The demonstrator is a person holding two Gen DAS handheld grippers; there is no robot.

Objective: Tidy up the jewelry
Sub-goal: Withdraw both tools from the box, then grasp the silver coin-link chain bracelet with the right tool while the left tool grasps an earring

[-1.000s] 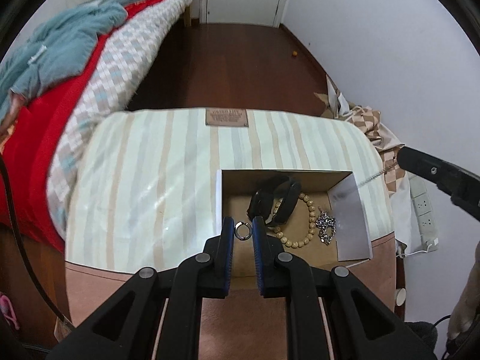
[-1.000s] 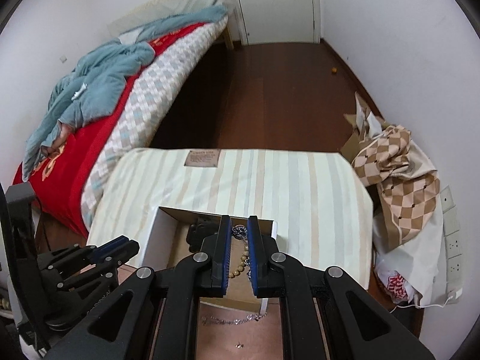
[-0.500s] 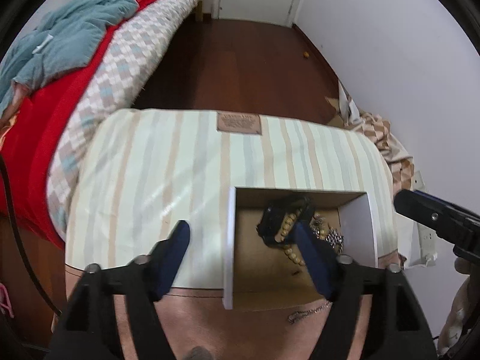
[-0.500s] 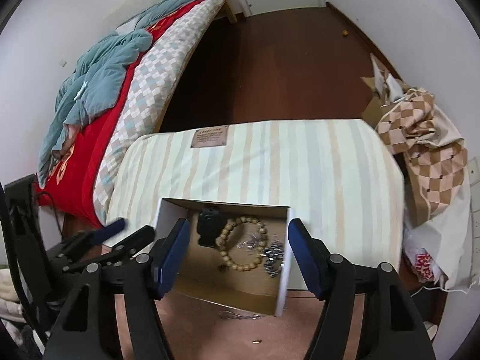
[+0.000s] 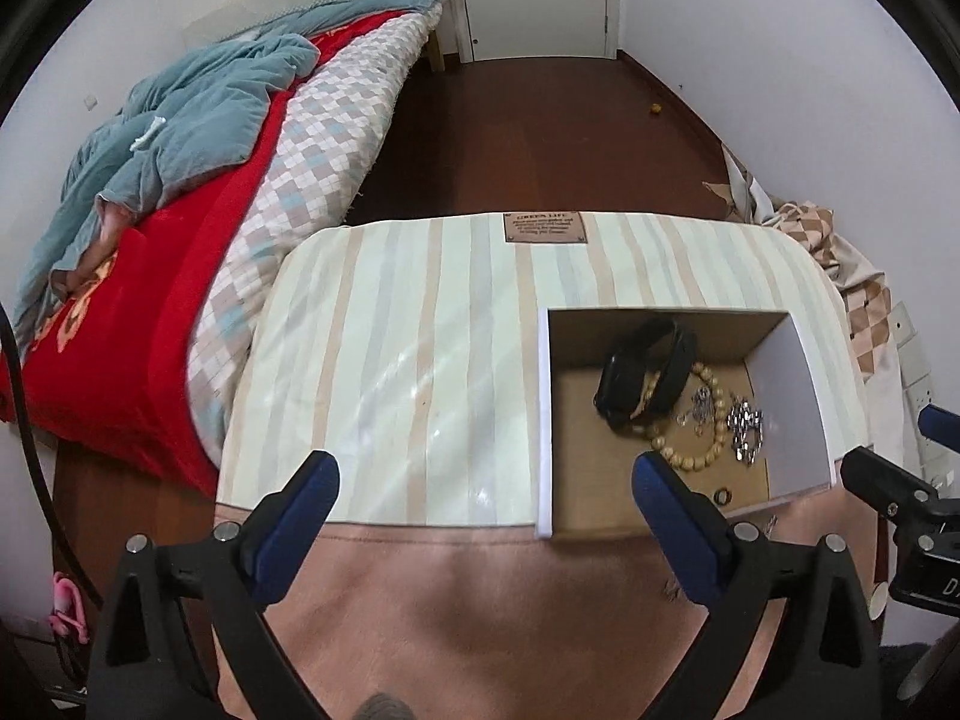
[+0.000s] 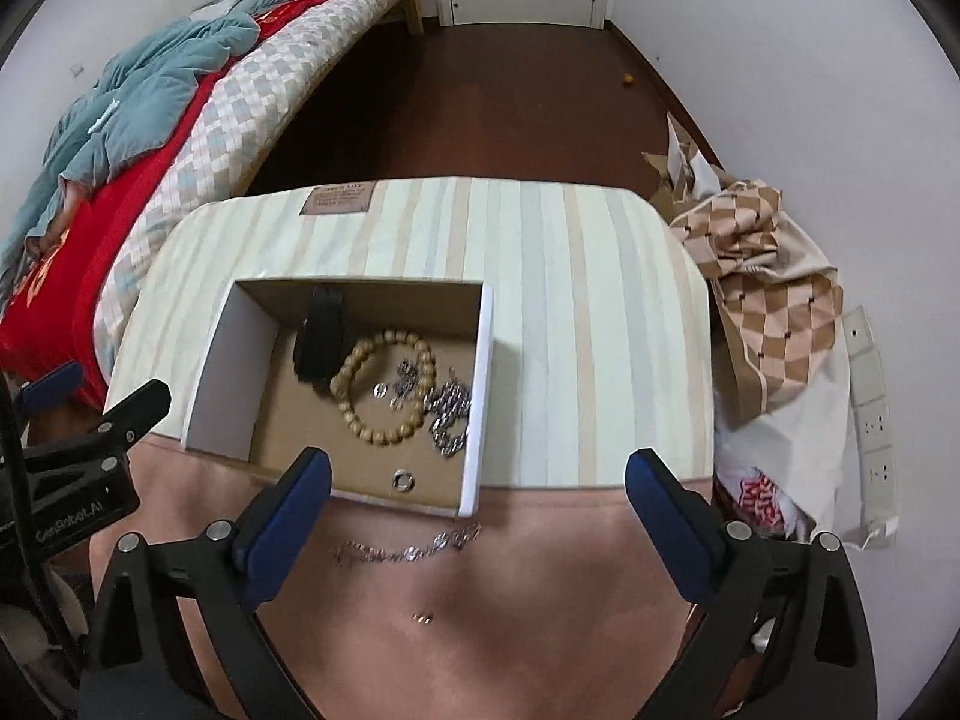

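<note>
An open cardboard box (image 6: pixel 216 360) (image 5: pixel 543 420) sits on the striped cushion. Inside lie a black band (image 6: pixel 321 336) (image 5: pixel 648 366), a wooden bead bracelet (image 6: pixel 384 384) (image 5: pixel 690 450), silver chain pieces (image 6: pixel 450 414) (image 5: pixel 744 426) and a ring (image 6: pixel 403 480) (image 5: pixel 722 496). A silver chain (image 6: pixel 408 549) and a tiny stud (image 6: pixel 423 619) lie on the brown surface in front of the box. My left gripper (image 5: pixel 483 519) is open and empty, near the box's front left. My right gripper (image 6: pixel 477 513) is open and empty above the box's front edge.
The striped cushion (image 5: pixel 390 360) covers a low table beside a bed with a red blanket (image 5: pixel 138 324). A checked cloth and bags (image 6: pixel 768 300) lie at the right by the wall. The dark wooden floor (image 6: pixel 480 102) runs to a door.
Both grippers opened wide and pulled back from the box. The ring that my left gripper held now lies in the box. The silver piece that my right gripper held is in the box too.
</note>
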